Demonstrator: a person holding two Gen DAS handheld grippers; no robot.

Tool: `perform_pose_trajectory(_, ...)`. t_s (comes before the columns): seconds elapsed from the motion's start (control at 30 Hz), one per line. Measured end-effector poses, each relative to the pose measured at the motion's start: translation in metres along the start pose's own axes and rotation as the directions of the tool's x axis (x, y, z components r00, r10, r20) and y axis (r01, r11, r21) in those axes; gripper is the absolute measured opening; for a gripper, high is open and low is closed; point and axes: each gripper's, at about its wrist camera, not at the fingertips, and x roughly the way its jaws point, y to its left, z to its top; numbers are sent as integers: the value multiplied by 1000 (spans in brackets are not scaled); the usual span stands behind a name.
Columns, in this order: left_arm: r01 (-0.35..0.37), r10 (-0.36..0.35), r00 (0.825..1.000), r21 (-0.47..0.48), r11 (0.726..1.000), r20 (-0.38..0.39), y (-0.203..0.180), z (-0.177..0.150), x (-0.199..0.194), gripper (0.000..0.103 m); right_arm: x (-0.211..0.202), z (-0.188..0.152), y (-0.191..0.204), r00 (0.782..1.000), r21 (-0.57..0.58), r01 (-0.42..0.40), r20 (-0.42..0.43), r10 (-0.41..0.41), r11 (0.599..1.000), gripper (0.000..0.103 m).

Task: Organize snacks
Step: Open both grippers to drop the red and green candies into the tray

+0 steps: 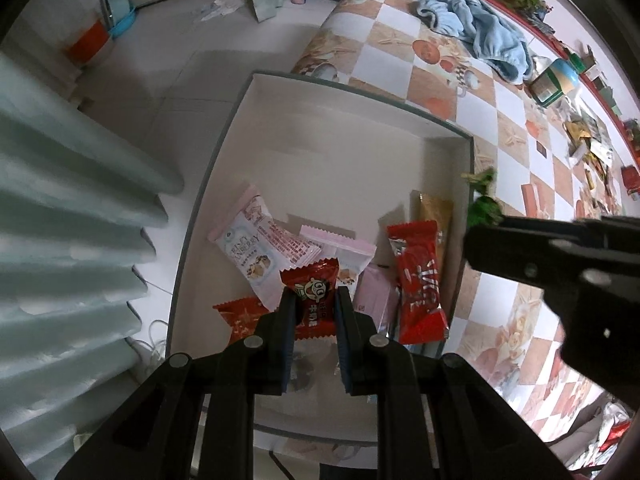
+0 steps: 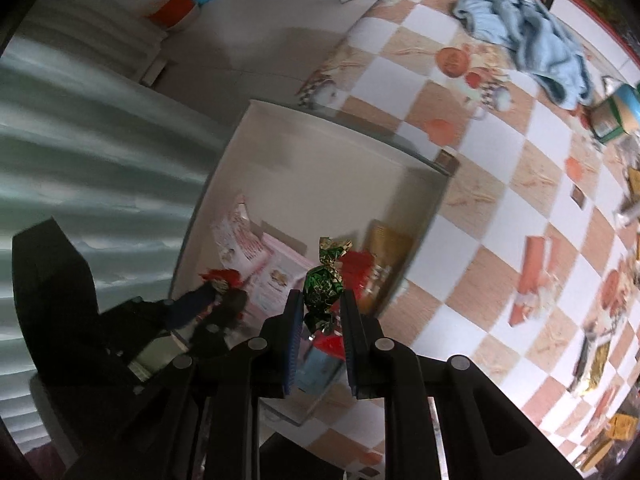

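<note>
red wrapper (image 1: 310, 300): glossy plastic | green candy (image 2: 322, 288): shiny foil | towel (image 1: 480, 28): soft cloth

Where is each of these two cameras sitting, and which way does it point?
Left wrist: sits on the left gripper, looking down its fingers into the white box; a red candy is pinched; the right gripper shows at the right edge.
Right wrist: sits on the right gripper, looking steeply down at the box's edge; it pinches a green foil candy.
Shared: box, checkered tablecloth, blue towel.
</note>
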Motion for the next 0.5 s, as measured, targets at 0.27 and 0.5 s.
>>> perform_pose_trajectory(0.27, -5, 7, 999, -34, 999, 36, 7, -9, -5, 82, -3, 3, -3, 1000, 0, 18, 15, -18, 1000, 77)
perform_pose_trajectory(0.5, 2, -2, 1000, -27, 1000, 4, 3, -15, -3, 89, -4, -2, -7, 999, 24, 33, 3, -33, 999, 81)
